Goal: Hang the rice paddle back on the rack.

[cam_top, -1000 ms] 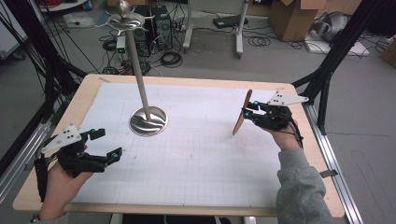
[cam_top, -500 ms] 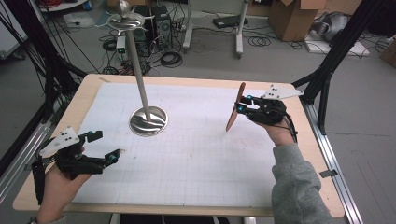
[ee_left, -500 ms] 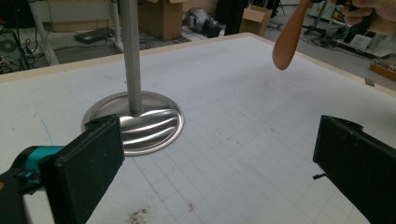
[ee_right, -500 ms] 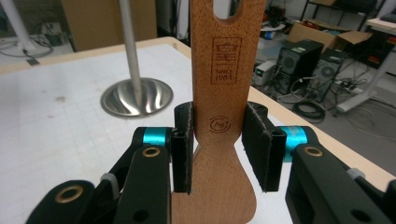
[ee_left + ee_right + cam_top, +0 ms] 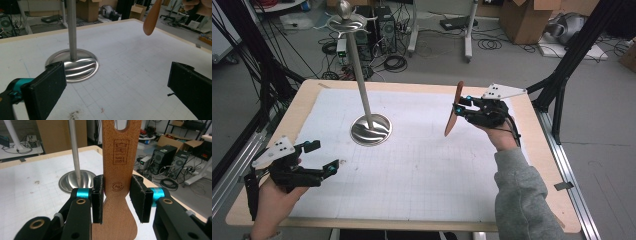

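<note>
A wooden spatula is pinched by the right gripper at 3 o'clock of the metal stand, while the left gripper is held with jaws spread wide.

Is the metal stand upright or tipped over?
Upright: the metal stand has its round base flat on the table and its pole rising straight.

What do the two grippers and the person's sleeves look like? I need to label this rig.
Both grippers, left and right, are black with teal jaw joints, flat black pads and a grey dotted three-cornered plate. The right arm wears a grey sleeve.
</note>
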`<state>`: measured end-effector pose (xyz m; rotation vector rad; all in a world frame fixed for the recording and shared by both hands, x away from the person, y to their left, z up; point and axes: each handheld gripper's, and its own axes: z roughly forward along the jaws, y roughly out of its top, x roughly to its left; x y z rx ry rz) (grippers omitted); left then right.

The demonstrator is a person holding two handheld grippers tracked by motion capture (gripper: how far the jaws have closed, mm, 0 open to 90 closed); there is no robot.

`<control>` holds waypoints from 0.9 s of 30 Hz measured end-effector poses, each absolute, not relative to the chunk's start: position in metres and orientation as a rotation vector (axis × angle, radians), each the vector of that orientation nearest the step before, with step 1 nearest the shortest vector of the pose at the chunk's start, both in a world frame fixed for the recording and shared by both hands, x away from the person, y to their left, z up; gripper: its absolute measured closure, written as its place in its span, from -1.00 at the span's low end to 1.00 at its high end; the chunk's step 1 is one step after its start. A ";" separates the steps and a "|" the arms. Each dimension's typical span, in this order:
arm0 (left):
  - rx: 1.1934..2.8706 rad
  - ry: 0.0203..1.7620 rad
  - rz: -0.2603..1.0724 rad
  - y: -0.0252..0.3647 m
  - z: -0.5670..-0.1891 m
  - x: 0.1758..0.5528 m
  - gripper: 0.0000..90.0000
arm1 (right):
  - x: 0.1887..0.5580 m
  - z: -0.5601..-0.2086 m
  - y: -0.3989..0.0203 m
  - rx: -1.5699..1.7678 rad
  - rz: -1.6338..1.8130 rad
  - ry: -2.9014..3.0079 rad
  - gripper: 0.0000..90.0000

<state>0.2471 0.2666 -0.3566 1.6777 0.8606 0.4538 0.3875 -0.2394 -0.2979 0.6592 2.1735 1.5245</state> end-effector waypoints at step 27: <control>1.706 0.871 0.499 0.267 -0.359 0.235 -0.95 | 0.395 -0.262 -0.179 0.515 1.578 2.228 0.43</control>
